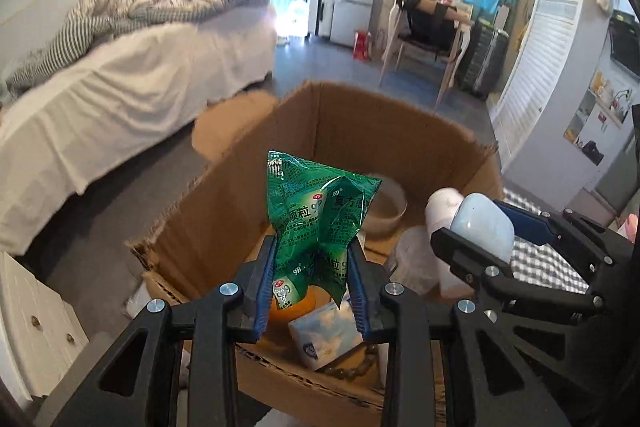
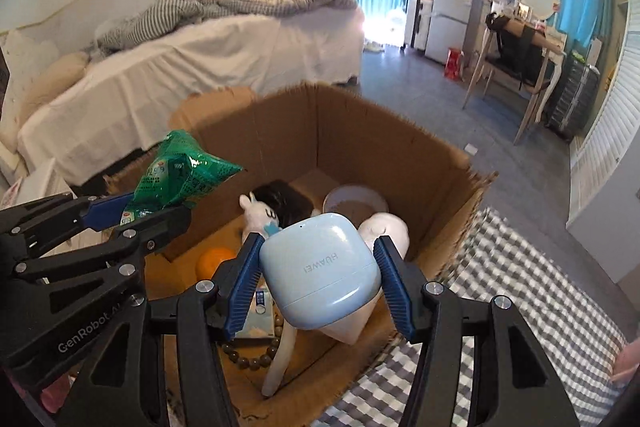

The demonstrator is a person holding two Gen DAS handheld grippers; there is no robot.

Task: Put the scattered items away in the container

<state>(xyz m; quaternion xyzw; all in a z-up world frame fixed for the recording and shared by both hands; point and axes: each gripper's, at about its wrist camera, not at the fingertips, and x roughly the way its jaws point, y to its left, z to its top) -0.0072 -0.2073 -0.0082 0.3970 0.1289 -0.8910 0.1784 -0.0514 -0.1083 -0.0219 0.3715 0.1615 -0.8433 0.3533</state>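
Hanging above the open cardboard box point(image 1: 400, 131), both loads at once. Left gripper point(image 1: 313, 291) clenched on a green sachet point(image 1: 320, 215), blue ribbed pads pinching its lower part from either side, crumpled top standing up past the fingertips. Right gripper point(image 2: 318, 281) clamped on a pale blue earbud case point(image 2: 320, 267), pads pressing its rounded sides, lid seam facing the camera, brand lettering upside down. Seen from the left wrist, right gripper just beside, over the box's right side; seen from the right wrist, left gripper and sachet over the near left corner of the box.

Sachet: glossy crinkled foil, printed white characters, crimped edges. Case: smooth matte plastic, pebble-shaped, one small dot near the top. Box: brown corrugated board, ragged torn rim, one flap folded outward.

Inside the box, below the grippers: an orange point(image 2: 214, 261), round and dimpled; a tissue pack point(image 1: 326, 337), soft plastic wrap with a cloud print; a bead bracelet point(image 2: 256, 355), dull brown round beads; a white bowl point(image 2: 354, 203); a white plush toy point(image 2: 260, 217). Grey-and-white checked cloth point(image 2: 500, 307) lying right of the box.
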